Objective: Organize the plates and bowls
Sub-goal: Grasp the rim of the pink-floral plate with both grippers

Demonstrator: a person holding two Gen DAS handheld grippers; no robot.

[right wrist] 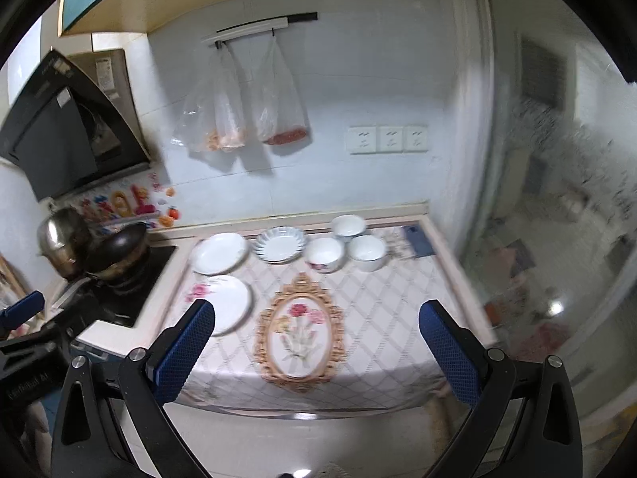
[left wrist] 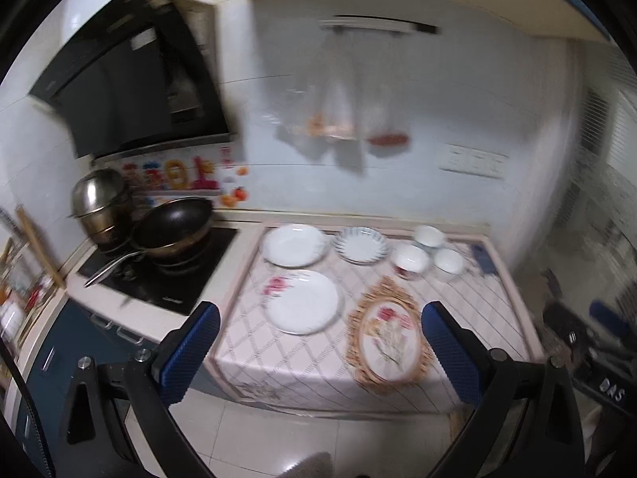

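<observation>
On the patterned cloth lie a large white plate (left wrist: 301, 302) (right wrist: 227, 304) at front left, a deeper white plate (left wrist: 294, 245) (right wrist: 218, 253) behind it, and a blue-rimmed fluted plate (left wrist: 360, 245) (right wrist: 280, 243). Three white bowls cluster to the right: a flowered one (left wrist: 410, 261) (right wrist: 324, 254), a rear one (left wrist: 428, 236) (right wrist: 348, 226) and a right one (left wrist: 450, 263) (right wrist: 367, 252). My left gripper (left wrist: 320, 330) and right gripper (right wrist: 316, 328) both hang open and empty, above the floor in front of the counter, well short of the dishes.
A stove (left wrist: 159, 271) (right wrist: 131, 283) with a black wok (left wrist: 173, 225) (right wrist: 115, 249) and steel pot (left wrist: 101, 199) (right wrist: 63, 239) stands at the left. A dark phone-like slab (left wrist: 482, 257) (right wrist: 418, 241) lies at the cloth's back right. Plastic bags (right wrist: 247, 103) hang on the wall.
</observation>
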